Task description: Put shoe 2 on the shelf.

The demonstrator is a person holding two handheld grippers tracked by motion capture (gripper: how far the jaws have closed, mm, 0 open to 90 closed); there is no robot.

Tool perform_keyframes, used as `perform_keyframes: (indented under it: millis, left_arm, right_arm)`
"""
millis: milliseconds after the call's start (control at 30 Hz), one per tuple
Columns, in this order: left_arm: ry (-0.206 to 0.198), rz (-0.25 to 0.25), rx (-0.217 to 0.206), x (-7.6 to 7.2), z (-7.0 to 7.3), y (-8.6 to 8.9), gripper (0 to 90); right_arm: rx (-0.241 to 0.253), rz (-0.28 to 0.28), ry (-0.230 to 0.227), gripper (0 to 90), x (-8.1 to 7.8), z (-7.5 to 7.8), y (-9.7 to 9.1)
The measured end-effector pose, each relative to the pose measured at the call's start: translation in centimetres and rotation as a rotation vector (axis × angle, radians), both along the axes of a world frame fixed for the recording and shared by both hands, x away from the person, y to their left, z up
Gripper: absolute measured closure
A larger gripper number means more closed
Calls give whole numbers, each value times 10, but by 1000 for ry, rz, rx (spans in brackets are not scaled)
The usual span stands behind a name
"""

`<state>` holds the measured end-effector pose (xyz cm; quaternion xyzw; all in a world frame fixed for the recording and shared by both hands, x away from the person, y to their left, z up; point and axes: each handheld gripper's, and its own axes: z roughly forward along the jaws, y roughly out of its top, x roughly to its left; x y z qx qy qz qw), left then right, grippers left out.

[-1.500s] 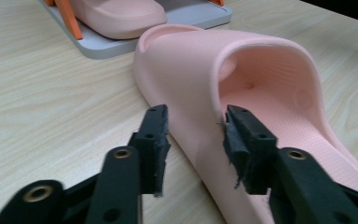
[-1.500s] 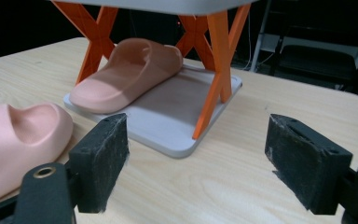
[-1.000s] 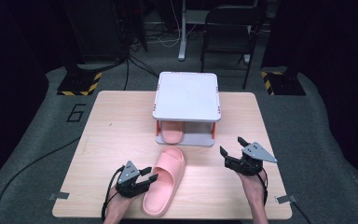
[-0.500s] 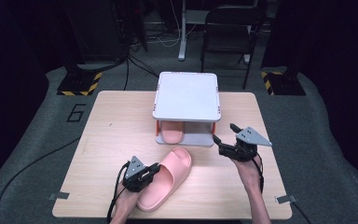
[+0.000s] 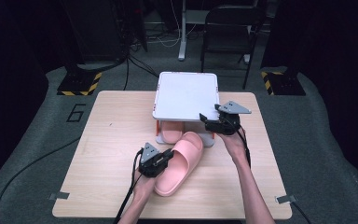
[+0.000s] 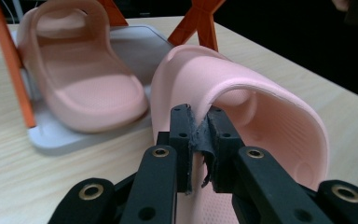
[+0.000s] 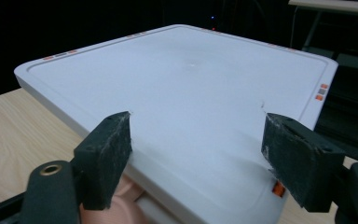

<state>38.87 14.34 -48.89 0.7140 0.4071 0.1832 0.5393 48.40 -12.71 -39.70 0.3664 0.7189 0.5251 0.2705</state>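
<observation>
Left gripper (image 6: pixel 198 135) fingers (image 6: pixel 181 140) pinched tight on side wall of pink slipper (image 5: pixel 179 161), toe pointing toward white rack (image 5: pixel 186 95). Right gripper (image 7: pixel 196 154) fingers (image 7: pixel 107 154) spread wide, just been closing slightly, nothing between, hovering over rack's top corner. Second slipper (image 6: pixel 74 70) on rack's lower shelf. Pale wood surface (image 5: pixel 107 140), grey floor, dark room, black chair (image 5: pixel 228 23) behind.

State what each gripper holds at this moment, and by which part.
The left gripper is shut on the side edge of the loose pink foam slipper. The right gripper stands open over the white two-tier rack, holding nothing.
</observation>
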Motion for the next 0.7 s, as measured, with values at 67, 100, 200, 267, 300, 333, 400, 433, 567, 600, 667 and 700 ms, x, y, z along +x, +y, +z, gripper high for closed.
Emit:
perform_keyframes:
  millis: [67, 100, 200, 267, 300, 333, 400, 433, 567, 600, 667, 700]
  left_arm:
    - [-2, 5, 14, 9, 0, -8, 826]
    - [3, 22, 2, 13, -1, -14, 825]
    - [8, 45, 4, 26, -1, -25, 825]
    - [23, 69, -1, 34, -2, -31, 825]
    - [20, 80, -4, 37, -2, -34, 825]
    - [20, 97, -13, 40, -3, -37, 824]
    - [36, 127, -28, 46, -4, -41, 823]
    - [50, 136, -36, 49, -4, -43, 823]
    - [70, 184, -40, 58, -7, -56, 821]
    - [69, 197, -34, 61, -7, -59, 821]
    - [71, 225, -34, 66, -7, -64, 821]
    - [78, 242, -48, 67, -7, -67, 819]
  right_arm:
    - [12, -4, 5, 239, 5, -1, 0]
    - [9, -12, 5, 240, 6, -1, 0]
    - [12, -21, 10, 249, 9, -2, -1]
    - [8, -16, 16, 250, 9, -2, -1]
    - [9, -16, 18, 250, 10, -2, -1]
    - [10, -14, 19, 249, 10, -2, -2]
    - [9, -13, 23, 250, 10, -1, -2]
    - [8, -13, 23, 251, 10, -1, -2]
    - [7, -14, 25, 252, 9, -1, -2]
    - [6, -15, 26, 252, 9, -1, -2]
    - [4, -18, 28, 253, 9, -1, -1]
    - [8, -23, 30, 253, 8, -1, -1]
